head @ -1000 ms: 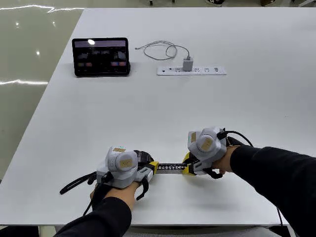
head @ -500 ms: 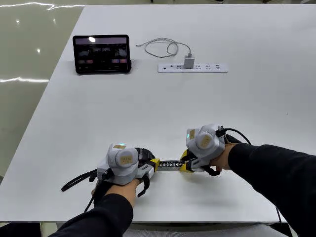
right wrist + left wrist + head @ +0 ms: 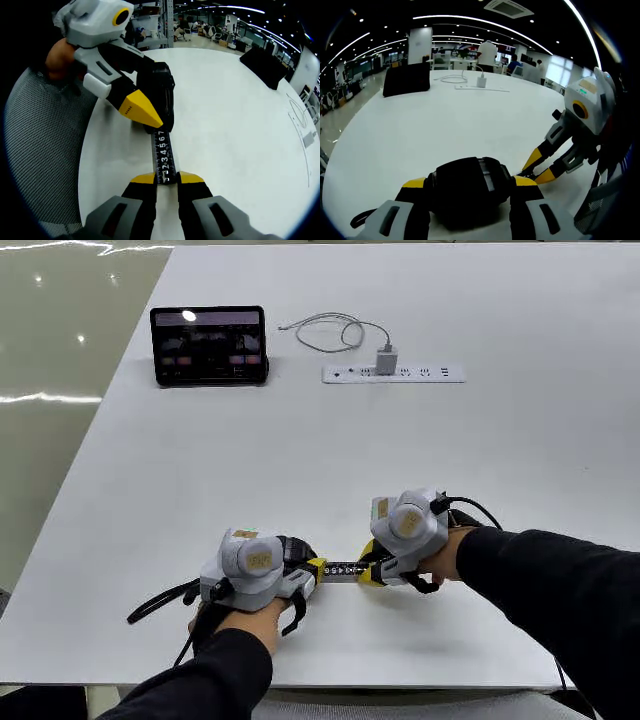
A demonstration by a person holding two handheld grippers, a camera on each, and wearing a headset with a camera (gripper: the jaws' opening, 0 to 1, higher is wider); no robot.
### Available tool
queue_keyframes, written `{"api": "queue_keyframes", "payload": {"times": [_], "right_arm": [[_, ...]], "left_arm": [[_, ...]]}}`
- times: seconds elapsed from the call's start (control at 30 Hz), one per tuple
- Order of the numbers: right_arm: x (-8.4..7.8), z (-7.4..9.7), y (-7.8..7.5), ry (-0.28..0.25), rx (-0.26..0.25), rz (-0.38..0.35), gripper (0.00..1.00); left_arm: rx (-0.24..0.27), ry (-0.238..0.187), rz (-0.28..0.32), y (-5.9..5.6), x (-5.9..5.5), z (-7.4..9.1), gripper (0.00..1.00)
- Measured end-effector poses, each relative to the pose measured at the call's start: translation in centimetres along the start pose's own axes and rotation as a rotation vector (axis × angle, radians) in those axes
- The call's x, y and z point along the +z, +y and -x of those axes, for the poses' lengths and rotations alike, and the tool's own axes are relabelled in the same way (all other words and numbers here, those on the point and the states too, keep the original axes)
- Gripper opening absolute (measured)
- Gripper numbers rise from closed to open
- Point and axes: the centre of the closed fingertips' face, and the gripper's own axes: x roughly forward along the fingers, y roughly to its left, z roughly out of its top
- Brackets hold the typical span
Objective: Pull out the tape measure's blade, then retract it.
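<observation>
The right gripper (image 3: 167, 178) has its jaws pinched on the tip of the blade (image 3: 162, 147). The left gripper (image 3: 470, 182) has its jaws clamped on either side of the black case (image 3: 467, 200), which sits low on the desk (image 3: 300, 470) near the person's edge. A weak pinch would likely let the spring whip the blade home (only a short run is out). A case twisting in its clamp could kink it. The blade's long axis runs from the case rightward, roughly along that edge, numbered face up.

Left gripper (image 3: 470, 182) and right gripper (image 3: 166, 178) face each other, fingers (image 3: 144, 179) clamped.
</observation>
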Motion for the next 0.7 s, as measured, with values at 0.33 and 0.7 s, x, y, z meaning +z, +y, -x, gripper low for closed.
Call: {"api": "queue_keyframes", "payload": {"times": [0.33,0.7], "right_arm": [[0.58,-0.37,-0.04,-0.003,0.008,-0.01,0.11],[0.97,-0.58,0.05,0.001,0.019,-0.004,0.1]], "left_arm": [[-0.001,0.0,-0.003,-0.05,0.02,0.0,0.61],[-0.003,-0.001,-0.004,-0.04,-0.02,0.0,0.6]]}}
